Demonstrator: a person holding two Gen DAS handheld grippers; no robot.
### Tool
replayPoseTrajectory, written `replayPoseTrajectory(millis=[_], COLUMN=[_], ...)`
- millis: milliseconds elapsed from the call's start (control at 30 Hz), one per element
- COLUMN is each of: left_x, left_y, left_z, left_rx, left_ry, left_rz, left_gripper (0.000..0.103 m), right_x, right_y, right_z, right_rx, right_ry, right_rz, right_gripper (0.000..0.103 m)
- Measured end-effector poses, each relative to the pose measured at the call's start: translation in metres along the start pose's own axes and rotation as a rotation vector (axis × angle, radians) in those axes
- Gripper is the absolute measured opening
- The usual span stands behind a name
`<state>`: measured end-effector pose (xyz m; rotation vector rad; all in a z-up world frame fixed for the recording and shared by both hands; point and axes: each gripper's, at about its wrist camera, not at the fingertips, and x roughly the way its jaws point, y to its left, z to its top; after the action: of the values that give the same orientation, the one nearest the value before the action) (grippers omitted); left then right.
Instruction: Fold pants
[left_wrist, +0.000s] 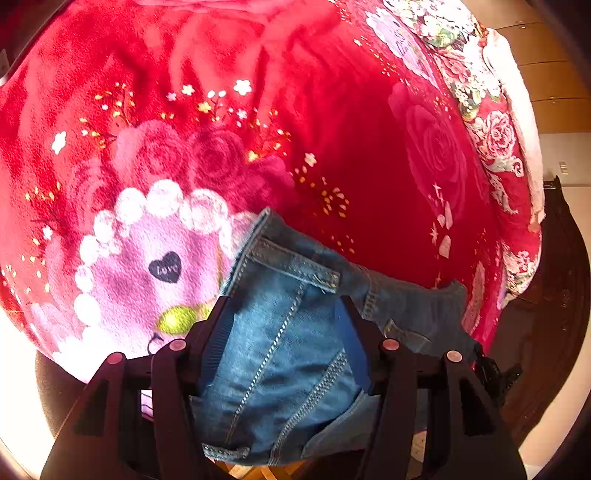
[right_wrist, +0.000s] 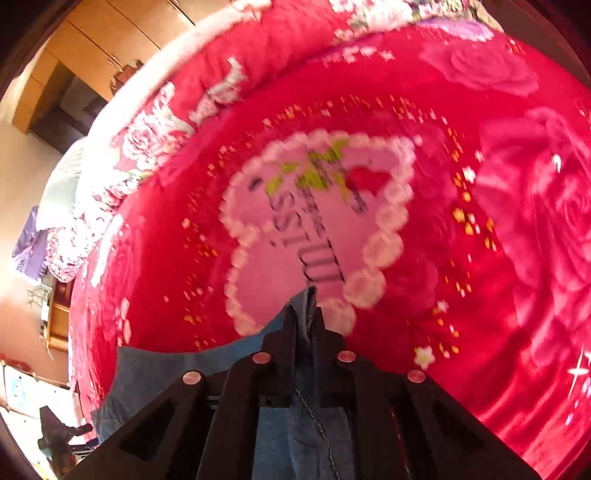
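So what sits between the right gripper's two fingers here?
A bunched fold of the jeans, pinched between the right gripper fingers in the right wrist view.

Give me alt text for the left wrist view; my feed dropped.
The left gripper, fingers spread wide, has blue denim pants bunched between them, waistband pointing away. Behind lies a red plush blanket printed with roses and a pearl-edged pink heart.
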<state>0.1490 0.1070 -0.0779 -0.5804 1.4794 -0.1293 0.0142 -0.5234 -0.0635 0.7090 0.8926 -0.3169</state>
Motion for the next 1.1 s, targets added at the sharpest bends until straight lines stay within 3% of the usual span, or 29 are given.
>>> replayPoseTrajectory(millis=[67,100,233,367,467,567,700,733,767,867,933,1000,1033,1100], left_x=[0.019,0.02,-0.001,-0.027,-0.026,-0.015,-0.01,-0.013,-0.015,-0.017,-0.011,-0.007,-0.005,-0.01], left_y=[0.005,0.011,0.026,0.047,0.056,0.061,0.055,0.054,0.053,0.053,0.057,0.058,0.058,0.059], left_z=[0.014,0.015,0.007,-0.024,-0.051,-0.063,-0.061,-0.061,-0.061,-0.063,-0.063,-0.063,-0.063,-0.065], left_rx=[-0.021,-0.034,-0.038,-0.001,-0.013,-0.024,-0.039,-0.035,-0.027,-0.013,-0.021,-0.024,-0.02,-0.021], left_ry=[0.023,0.032,0.046,0.131,0.176,0.205,0.207,0.2,0.188,0.152,0.15,0.148,0.157,0.167], left_rz=[0.061,0.056,0.012,-0.067,-0.133,-0.108,-0.086,-0.085,-0.077,-0.037,-0.015,0.025,0.03,0.003], left_gripper=[0.047,0.046,0.047,0.047,0.048,0.049,0.052,0.052,0.052,0.052,0.052,0.052,0.052,0.052], right_x=[0.023,0.031,-0.012,-0.067,-0.085,-0.082,-0.057,-0.06,-0.068,-0.102,-0.103,-0.089,-0.085,-0.097], right_y=[-0.005,-0.009,-0.029,-0.063,-0.082,-0.093,-0.099,-0.098,-0.093,-0.074,-0.081,-0.098,-0.106,-0.117], right_z=[0.004,0.001,-0.01,-0.046,-0.085,-0.114,-0.127,-0.127,-0.125,-0.125,-0.134,-0.146,-0.151,-0.157], right_rx=[-0.017,-0.019,0.055,0.141,0.179,0.261,0.392,0.407,0.39,0.265,0.284,0.307,0.341,0.435], right_ry=[0.102,0.143,0.061,0.063,0.099,0.111,0.142,0.12,0.082,-0.03,-0.012,0.064,0.085,0.021], right_rz=[-0.115,-0.175,-0.062,0.003,0.042,0.158,0.175,0.193,0.214,0.149,0.1,-0.005,-0.008,0.078], right_gripper=[0.008,0.016,0.022,0.048,0.048,0.048,0.048,0.041,0.004,0.007,0.012,0.021,0.023,0.031])
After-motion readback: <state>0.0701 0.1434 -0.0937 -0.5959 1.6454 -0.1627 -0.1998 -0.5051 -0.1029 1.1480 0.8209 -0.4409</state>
